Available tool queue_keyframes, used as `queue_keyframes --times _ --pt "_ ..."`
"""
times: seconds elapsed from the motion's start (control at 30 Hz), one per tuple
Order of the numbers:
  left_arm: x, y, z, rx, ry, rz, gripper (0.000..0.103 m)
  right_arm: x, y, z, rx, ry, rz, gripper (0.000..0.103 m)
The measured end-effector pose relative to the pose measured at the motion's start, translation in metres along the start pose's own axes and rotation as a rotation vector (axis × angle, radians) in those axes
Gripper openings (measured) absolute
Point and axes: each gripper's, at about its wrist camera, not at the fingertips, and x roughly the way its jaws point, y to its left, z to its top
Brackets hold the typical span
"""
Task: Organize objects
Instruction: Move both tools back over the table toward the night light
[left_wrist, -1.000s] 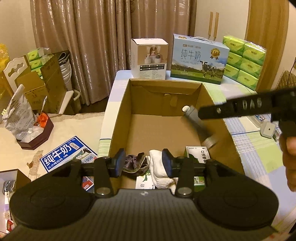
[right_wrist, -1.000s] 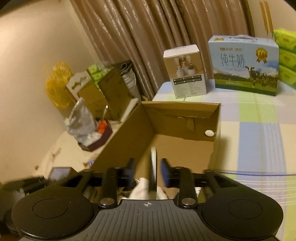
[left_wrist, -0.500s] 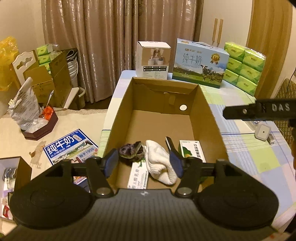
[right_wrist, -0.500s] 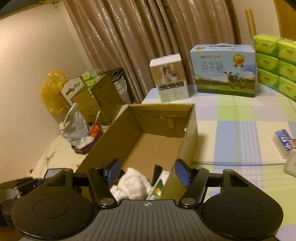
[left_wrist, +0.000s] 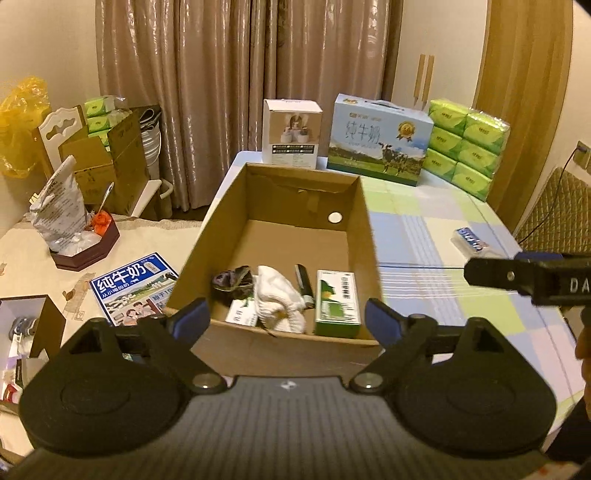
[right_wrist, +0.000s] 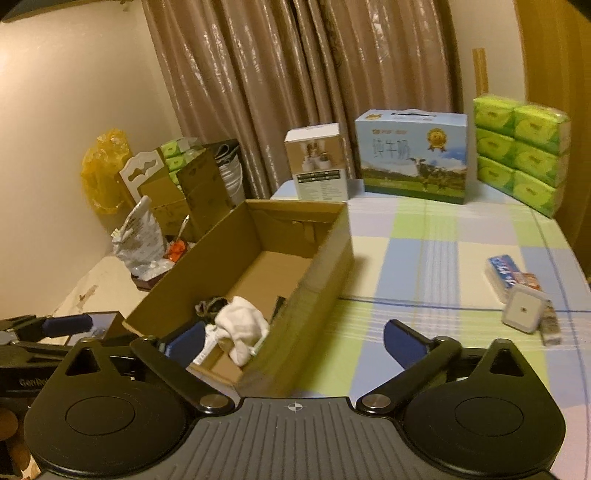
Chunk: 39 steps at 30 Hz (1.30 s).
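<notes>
An open cardboard box (left_wrist: 364, 236) (right_wrist: 321, 266) stands on the checked table. At its near end lie a dark cloth (left_wrist: 232, 282), a white cloth (left_wrist: 280, 297) (right_wrist: 242, 325), a slim black object (left_wrist: 303, 282), a green carton (left_wrist: 337, 302) and a white carton (left_wrist: 242, 312). My left gripper (left_wrist: 288, 319) is open and empty over the box's near wall. My right gripper (right_wrist: 293, 341) is open and empty above the box's right wall; it shows at the right edge of the left wrist view (left_wrist: 532, 278).
On the table to the right lie a blue packet (right_wrist: 504, 275) (left_wrist: 472, 240), a small white cube (right_wrist: 522, 310) and a small card. At the back stand a white box (left_wrist: 291, 136), a milk carton case (left_wrist: 380, 146) and green tissue packs (left_wrist: 467, 147). Cluttered side table at left (left_wrist: 74, 236).
The right gripper let go of the slim black object into the box, opened wide and drew back to the right. The left gripper opened wider and pulled back from the box.
</notes>
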Motion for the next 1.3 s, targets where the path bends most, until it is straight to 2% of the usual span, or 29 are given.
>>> queue_keyframes --times 0.2,0.5,0.83,1.3 --pt "-0.017 -0.028 -0.010 -0.003 -0.024 -0.012 0.102 -0.034 -0.023 -0.015 0.035 -0.003 -0.025 0.101" --pt "-0.028 -0.072 -0.024 0.018 -0.021 -0.059 0.102 -0.080 -0.070 -0.038 0.069 -0.023 -0.127 0.101" --pt "-0.025 -0.122 -0.027 0.059 -0.010 -0.133 0.102 -0.125 -0.125 -0.051 0.162 -0.063 -0.223 0.101" --pt "-0.011 -0.176 -0.022 0.128 0.009 -0.196 0.102 -0.162 -0.177 -0.064 0.267 -0.097 -0.313 0.101"
